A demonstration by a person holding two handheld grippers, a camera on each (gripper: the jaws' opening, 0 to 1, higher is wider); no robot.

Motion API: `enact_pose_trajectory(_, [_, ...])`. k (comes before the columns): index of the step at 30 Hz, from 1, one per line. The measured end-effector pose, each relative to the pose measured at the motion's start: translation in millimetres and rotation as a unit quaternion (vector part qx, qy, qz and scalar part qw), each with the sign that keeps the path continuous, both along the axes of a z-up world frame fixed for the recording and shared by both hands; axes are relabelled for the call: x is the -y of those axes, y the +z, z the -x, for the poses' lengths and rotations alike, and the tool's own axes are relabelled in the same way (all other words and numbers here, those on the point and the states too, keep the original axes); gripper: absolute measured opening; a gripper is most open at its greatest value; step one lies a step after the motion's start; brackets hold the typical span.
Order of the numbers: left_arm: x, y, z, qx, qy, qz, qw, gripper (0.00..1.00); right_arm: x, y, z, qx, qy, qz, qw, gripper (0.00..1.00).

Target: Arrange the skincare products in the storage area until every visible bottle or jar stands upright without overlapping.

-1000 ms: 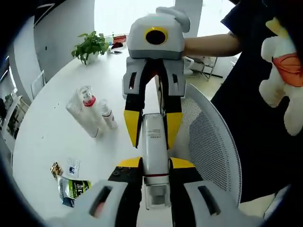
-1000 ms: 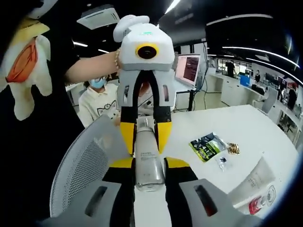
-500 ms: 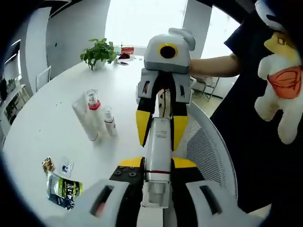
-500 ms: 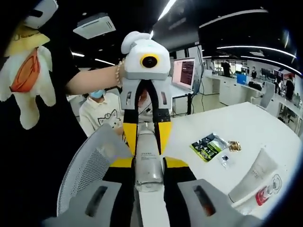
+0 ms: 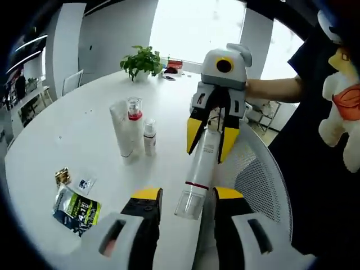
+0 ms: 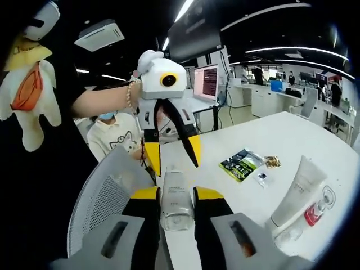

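Right tongs (image 6: 177,194) are closed narrow on the base end of a long, pale bottle (image 5: 203,157). It lies level in the air over the near rim of the table (image 5: 73,124). The left tongs (image 5: 187,196) stand wide, one jaw on each side of the clear cap, not touching it.

In the left gripper view the round white table spreads from nine to twelve o'clock with plenty of bare surface. Its edge and a mesh chair (image 5: 256,180) sit at four o'clock, so the bottle should go inward, away from the drop.

At ten o'clock a tube (image 5: 121,132), a pump bottle (image 5: 134,121) with a red collar and a small bottle (image 5: 149,138) stand upright, close together. Flat sachets (image 5: 77,207) lie at eight o'clock.

The held bottle looks rigid, smooth and fairly light, probably slippery. Being tall and narrow, it should tip easily. I would grip mid-body, not the cap, and set it down beside the group without touching it.
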State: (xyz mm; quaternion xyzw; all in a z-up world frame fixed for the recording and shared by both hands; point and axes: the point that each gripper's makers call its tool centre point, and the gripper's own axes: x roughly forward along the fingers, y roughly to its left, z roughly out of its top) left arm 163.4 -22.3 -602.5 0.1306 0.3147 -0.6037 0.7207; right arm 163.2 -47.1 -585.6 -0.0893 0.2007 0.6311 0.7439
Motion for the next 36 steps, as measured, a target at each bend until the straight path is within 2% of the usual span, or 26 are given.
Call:
enact_pose_trajectory(2, [-0.5,-5.6,-1.7,-0.004,0.020,0.012,0.9997,0.43,0.4,-0.7,-0.8,0.000,-0.002,0.002,1.0000,0.21])
enact_pose_trajectory(4, [-4.8,-23.9,-7.9,-0.003,0.037,0.014,0.9992,0.42,0.4,-2.9,-1.4,0.001,0.000,0.006,1.0000,0.21])
enact_pose_trajectory(5, [-2.1,-27.2,-7.4,-0.002,0.040,0.015,0.9991,0.41,0.0,-4.8,-2.1,0.002,0.000,0.008,1.0000,0.21])
enact_pose_trajectory(7, [5.4,-39.5,-8.5,0.028,0.022,0.024,0.9991,0.40,-2.5,-7.4,-0.7,0.004,0.002,0.014,0.9999,0.21])
enact_pose_trajectory(9, [8.8,-47.0,-4.1,0.030,0.004,0.023,0.9993,0.30,-1.5,-11.7,-3.2,0.011,0.000,0.027,0.9996,0.21])
enact_pose_trajectory(10, [8.0,-49.9,-2.7,0.025,-0.008,0.025,0.9993,0.29,-1.3,-12.5,-3.9,0.008,0.001,0.028,0.9996,0.21])
enact_pose_trajectory(11, [7.2,-53.4,-6.9,0.039,-0.003,0.014,0.9991,0.28,-1.0,-13.3,-4.6,0.006,0.003,0.028,0.9996,0.21])
enact_pose_trajectory(12, [6.2,-53.2,-6.8,0.038,-0.003,0.014,0.9992,0.27,-0.4,-13.8,-4.2,0.008,0.005,0.032,0.9995,0.21])
enact_pose_trajectory(16, [-1.6,-40.3,-5.8,0.041,-0.018,0.007,0.9990,0.26,5.3,-17.6,-3.2,0.019,0.018,0.048,0.9985,0.22])
enact_pose_trajectory(19, [-6.5,-27.8,-7.8,0.051,-0.021,0.002,0.9985,0.25,11.9,-30.2,-4.5,0.052,0.033,0.091,0.9939,0.23])
enact_pose_trajectory(21, [-6.8,-14.0,-9.1,0.055,-0.017,0.016,0.9982,0.25,14.2,-36.0,-4.2,0.070,0.038,0.115,0.9901,0.23])
enact_pose_trajectory(24, [-5.0,3.2,-8.7,0.057,-0.013,0.031,0.9978,0.24,14.1,-36.7,-3.0,0.068,0.034,0.114,0.9906,0.23])
enact_pose_trajectory(25, [1.8,16.3,-8.0,0.063,-0.009,0.057,0.9963,0.03,14.0,-36.8,-3.1,0.073,0.035,0.116,0.9899,0.23])
enact_pose_trajectory(26, [-0.3,26.4,-6.0,0.058,-0.011,0.071,0.9957,0.05,10.3,-36.2,0.8,0.068,0.040,0.112,0.9906,0.23])
enact_pose_trajectory(27, [11.3,52.3,-11.7,0.054,0.017,0.140,0.9885,0.05,7.7,-36.0,1.2,0.072,0.041,0.112,0.9903,0.23])
enact_pose_trajectory(28, [9.8,53.3,-9.3,0.057,0.004,0.129,0.9899,0.05,4.8,-36.5,2.2,0.075,0.042,0.112,0.9900,0.23])
enact_pose_trajectory(29, [10.2,51.3,-12.0,0.083,-0.005,0.097,0.9918,0.05,2.0,-39.8,5.0,0.074,0.048,0.119,0.9890,0.22])
enact_pose_trajectory(30, [10.0,47.1,-11.2,0.092,-0.016,0.076,0.9927,0.05,1.7,-46.8,7.9,0.078,0.060,0.138,0.9855,0.22])
enact_pose_trajectory(31, [13.3,42.3,-8.8,0.086,-0.022,0.067,0.9938,0.05,2.1,-58.3,9.0,0.088,0.067,0.165,0.9800,0.15])
enact_pose_trajectory(32, [14.7,39.9,-11.1,0.086,-0.013,0.069,0.9938,0.05,4.4,-66.9,0.2,0.117,0.057,0.187,0.9737,0.04])
enact_pose_trajectory(33, [15.0,36.4,-13.7,0.086,-0.008,0.068,0.9939,0.05,3.2,-67.9,-4.3,0.101,0.035,0.173,0.9791,0.01])
enact_pose_trajectory(34, [12.0,33.5,-14.5,0.076,0.005,0.068,0.9947,0.05,6.7,-74.3,-5.1,0.092,0.032,0.175,0.9797,0.01])
enact_pose_trajectory(36, [10.7,29.6,-14.5,0.074,0.019,0.068,0.9948,0.05,17.3,-90.5,-5.3,0.085,0.030,0.202,0.9752,0.01])
